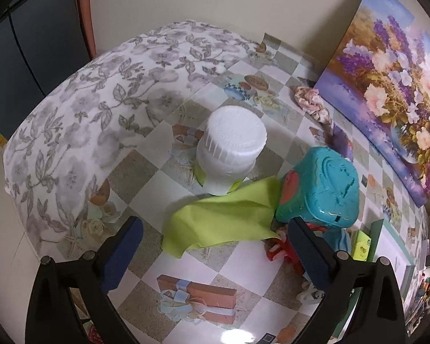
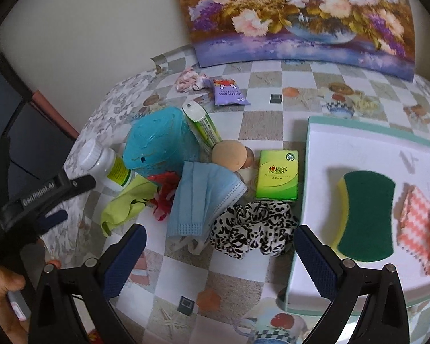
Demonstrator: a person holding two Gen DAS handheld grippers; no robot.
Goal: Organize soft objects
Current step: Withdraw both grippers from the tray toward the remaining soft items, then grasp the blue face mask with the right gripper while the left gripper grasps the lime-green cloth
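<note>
We see the table [image 2: 272, 132] as the largest surface, with bare checkered cloth directly beneath both grippers. The white tray [image 2: 324, 200] lies just right of the right gripper [image 2: 219, 253]; its raised rim borders that side, and it holds a green sponge [image 2: 367, 215] and a pink cloth [image 2: 418, 229]. The right gripper's jaws stand wide and empty, with the leopard scrunchie [image 2: 252, 229] just ahead, touching the blue face mask [image 2: 203, 197]. The left gripper [image 1: 215, 255] is likewise spread wide, nothing between its fingers. The lime cloth [image 1: 223, 218] lies just ahead of it, wedged between the white bottle [image 1: 232, 149] and teal box [image 1: 321, 186], which obstruct the far side.
</note>
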